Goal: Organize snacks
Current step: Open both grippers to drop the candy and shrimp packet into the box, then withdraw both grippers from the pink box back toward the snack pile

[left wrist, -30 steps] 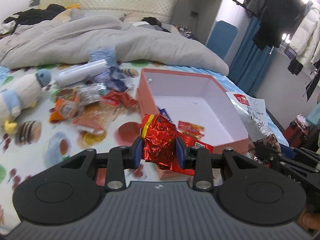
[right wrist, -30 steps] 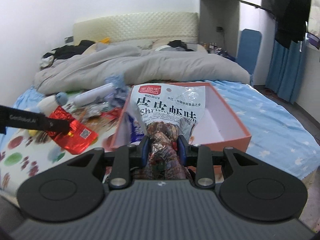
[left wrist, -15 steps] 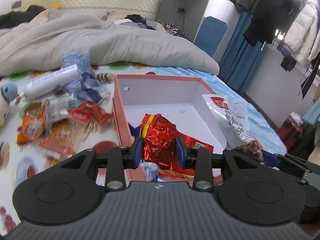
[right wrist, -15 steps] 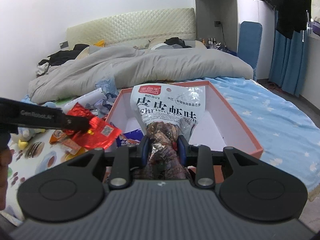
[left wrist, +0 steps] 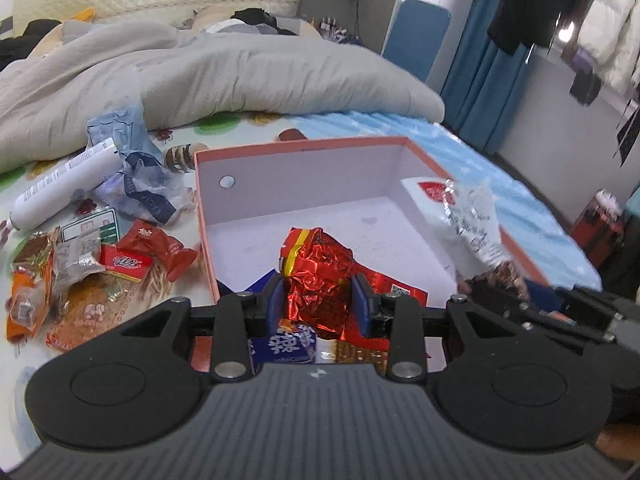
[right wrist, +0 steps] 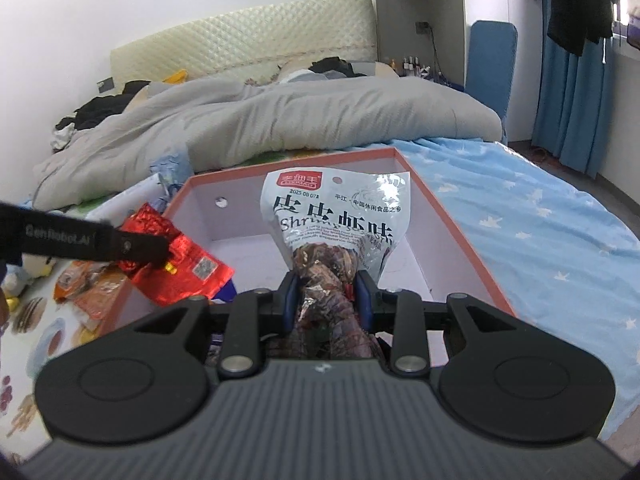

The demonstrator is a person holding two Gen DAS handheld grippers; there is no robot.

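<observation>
My left gripper [left wrist: 319, 300] is shut on a crumpled red foil snack packet [left wrist: 316, 276], held over the near left part of the orange box [left wrist: 304, 148] with a white inside. In the right wrist view the same red foil packet [right wrist: 176, 264] hangs from the left gripper's black finger [right wrist: 100, 242]. My right gripper [right wrist: 326, 300] is shut on the twisted lower end of a white shrimp snack bag [right wrist: 336, 216], which stands up over the box [right wrist: 460, 240]. That bag [left wrist: 464, 216] shows at the right of the left wrist view. A blue packet [left wrist: 288, 344] lies in the box's near corner.
A heap of loose snack packets [left wrist: 80, 272], crumpled wrappers [left wrist: 132, 176] and a white tube [left wrist: 60, 192] lie left of the box on the patterned sheet. A grey duvet [left wrist: 240, 76] is bunched behind the box. Blue starred sheet [right wrist: 540, 232] runs to the right.
Both grippers have moved forward and a little down over the box with their packets. The red packet went from left of the box's near wall to inside its rim.
</observation>
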